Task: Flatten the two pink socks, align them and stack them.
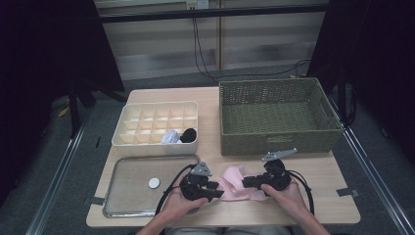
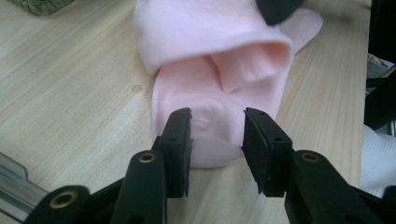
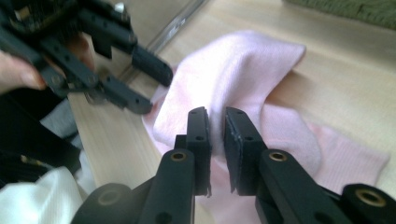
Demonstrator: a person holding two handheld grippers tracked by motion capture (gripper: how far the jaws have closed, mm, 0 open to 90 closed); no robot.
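Observation:
A pale pink sock lies rumpled near the front edge of the wooden table, between my two grippers. My left gripper points right at one end of it. In the left gripper view its jaws stand open on either side of the sock's rounded end without pressing on it. My right gripper points left at the sock. In the right gripper view its jaws stand a narrow gap apart, and a raised fold of the sock runs into that gap. My left gripper shows beyond it.
A green woven basket stands at the back right. A white compartment box at the back left holds a white roll and a black roll. At the front left a metal tray carries a white disc.

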